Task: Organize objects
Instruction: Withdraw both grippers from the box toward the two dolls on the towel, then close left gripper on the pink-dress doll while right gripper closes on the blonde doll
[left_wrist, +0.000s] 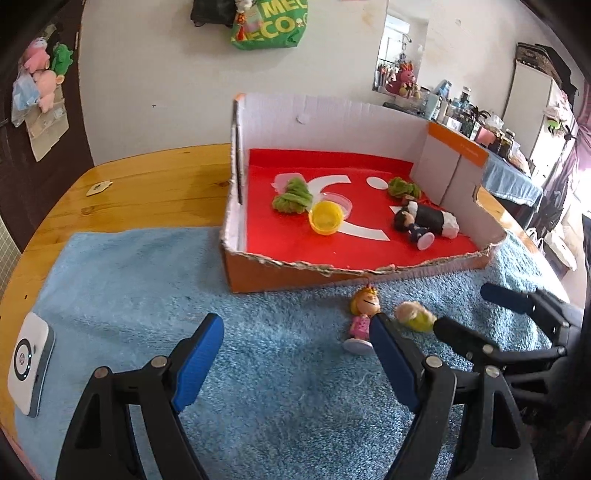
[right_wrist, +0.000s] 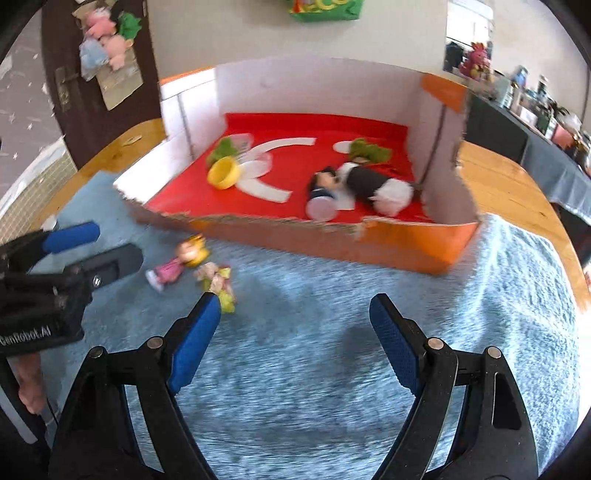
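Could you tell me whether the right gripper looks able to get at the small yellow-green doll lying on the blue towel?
Probably yes: the right gripper is open and empty, and the yellow-green doll lies uncovered just past its left fingertip, though the pink-dressed figurine lies close beside it.

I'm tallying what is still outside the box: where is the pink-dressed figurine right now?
The pink-dressed figurine lies on the blue towel just in front of the cardboard box, beside the yellow-green doll.

A lived-in home is indicated by plush toys (left_wrist: 40, 74) hung on a door, a cluttered counter (left_wrist: 461, 110) and a wooden table (left_wrist: 147, 184).
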